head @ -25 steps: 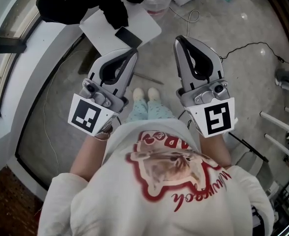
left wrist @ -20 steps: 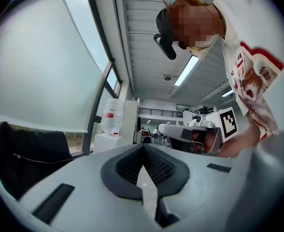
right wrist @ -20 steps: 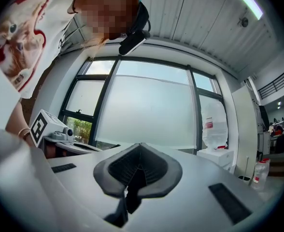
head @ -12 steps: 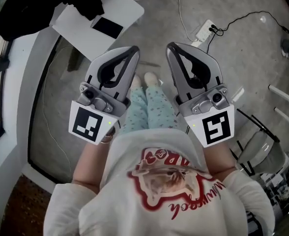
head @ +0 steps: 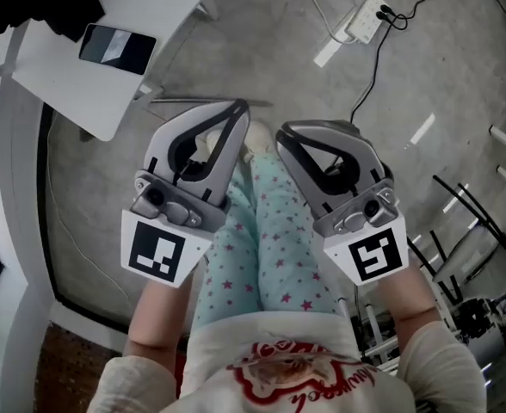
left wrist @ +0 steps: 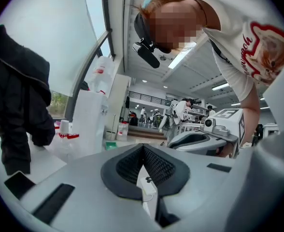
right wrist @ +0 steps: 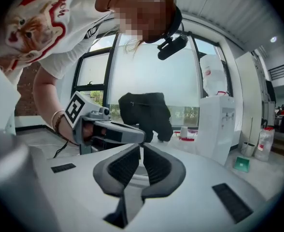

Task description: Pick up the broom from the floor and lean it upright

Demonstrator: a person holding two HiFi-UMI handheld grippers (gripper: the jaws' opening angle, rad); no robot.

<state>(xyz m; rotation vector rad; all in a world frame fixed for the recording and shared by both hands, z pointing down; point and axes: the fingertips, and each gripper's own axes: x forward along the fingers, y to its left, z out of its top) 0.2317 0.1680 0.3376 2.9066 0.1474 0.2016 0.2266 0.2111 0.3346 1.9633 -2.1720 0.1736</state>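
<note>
A thin pale rod [head: 184,101], perhaps the broom's handle, lies on the grey floor just beyond the grippers; no broom head shows in any view. My left gripper [head: 240,107] is shut and empty, its tips hanging just past the rod in the head view. My right gripper [head: 281,131] is shut too, with nothing between its pads. They hang side by side over the person's legs in star-print trousers [head: 270,239], tips angled toward each other. In the left gripper view the tips [left wrist: 143,146] meet; the right gripper view shows the same [right wrist: 141,147].
A white table [head: 81,84] with a phone [head: 117,45] stands at upper left. A power strip [head: 367,17] with cables lies on the floor at the back. Metal chair or rack legs [head: 459,213] crowd the right. A black jacket [right wrist: 144,111] and white bag [right wrist: 218,124] show ahead.
Both grippers and the head camera have come down toward the floor. The grippers' tips have drawn closer together. Both stayed shut and empty.
</note>
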